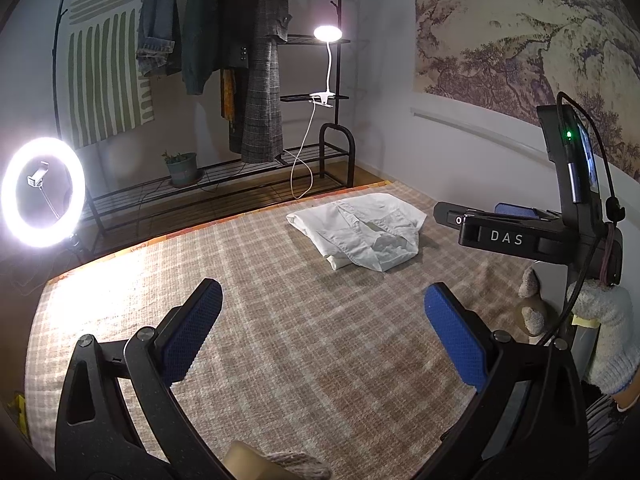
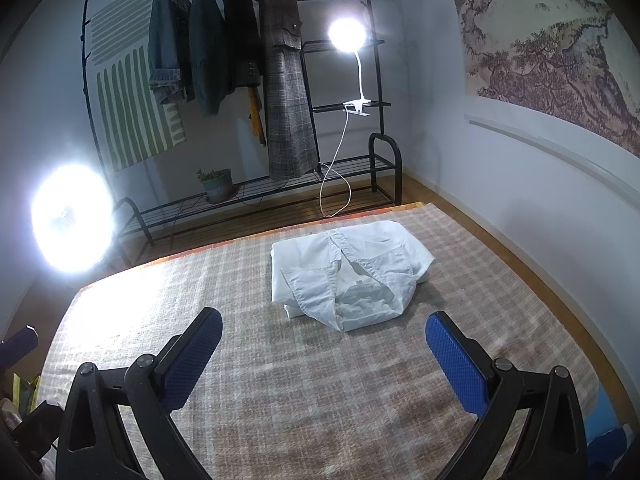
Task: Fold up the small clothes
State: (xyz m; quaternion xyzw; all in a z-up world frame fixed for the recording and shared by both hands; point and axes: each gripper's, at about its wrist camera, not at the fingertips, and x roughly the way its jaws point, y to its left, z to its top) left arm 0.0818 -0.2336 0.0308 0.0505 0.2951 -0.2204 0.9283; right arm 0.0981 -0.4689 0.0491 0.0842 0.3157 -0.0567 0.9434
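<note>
Left claw (image 1: 324,304): released, blue pads spread wide, nothing between them; hovers over bare plaid blanket (image 1: 280,360), pointing toward the far edge. Right claw (image 2: 324,332): likewise released and empty, held just short of the white shirt (image 2: 348,276). In the left view the right claw's body reads "DAS", gripped by a gloved hand (image 1: 604,336) at the right. Shirt lies folded in a loose bundle, collar up, near the blanket's far edge, clear of both claws. Open blanket on the shirt's left and near sides. Clothes rack (image 2: 280,80) stands beyond the edge.
</note>
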